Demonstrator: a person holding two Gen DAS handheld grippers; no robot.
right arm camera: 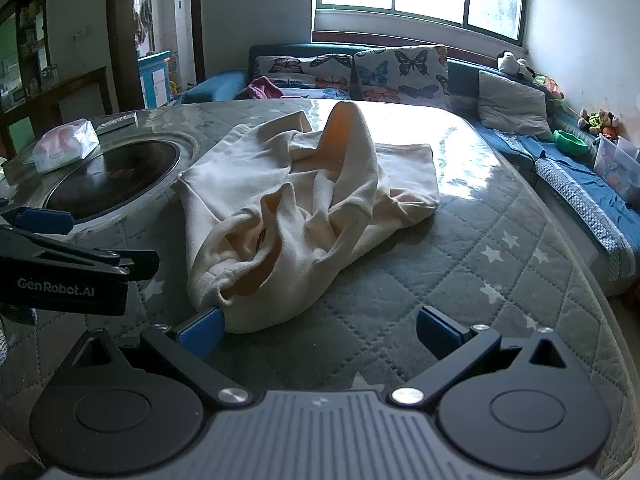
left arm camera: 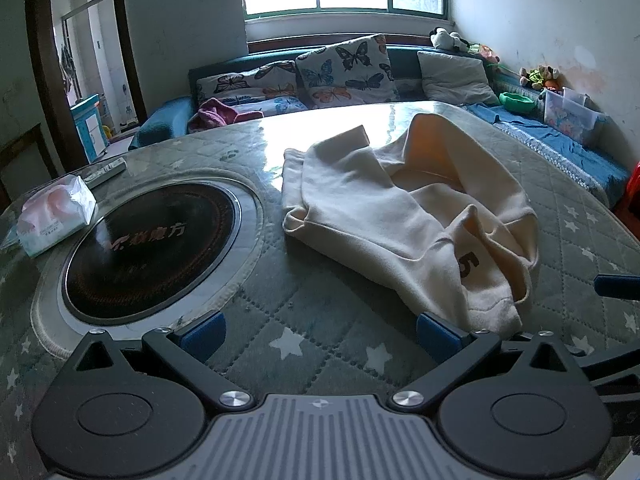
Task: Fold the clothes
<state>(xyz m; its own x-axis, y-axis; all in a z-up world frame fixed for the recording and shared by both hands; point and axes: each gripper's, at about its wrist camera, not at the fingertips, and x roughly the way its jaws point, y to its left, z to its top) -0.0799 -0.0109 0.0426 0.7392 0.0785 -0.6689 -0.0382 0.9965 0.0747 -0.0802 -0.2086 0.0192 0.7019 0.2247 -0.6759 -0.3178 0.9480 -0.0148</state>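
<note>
A cream garment [left arm camera: 404, 216] lies crumpled on the quilted surface [left arm camera: 320, 312], beside a round black hob [left arm camera: 148, 240] (tissue pack [left arm camera: 56, 216] at its far side). The left gripper [left arm camera: 320, 336] and right gripper [right arm camera: 318, 332] are both spread wide, grasping nothing, at the garment's near edge.

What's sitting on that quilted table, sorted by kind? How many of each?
Cream garment, crumpled: 1
Tissue pack: 1
Remote control: 1
Black round cooktop, set into the table: 1
Total: 4
</note>
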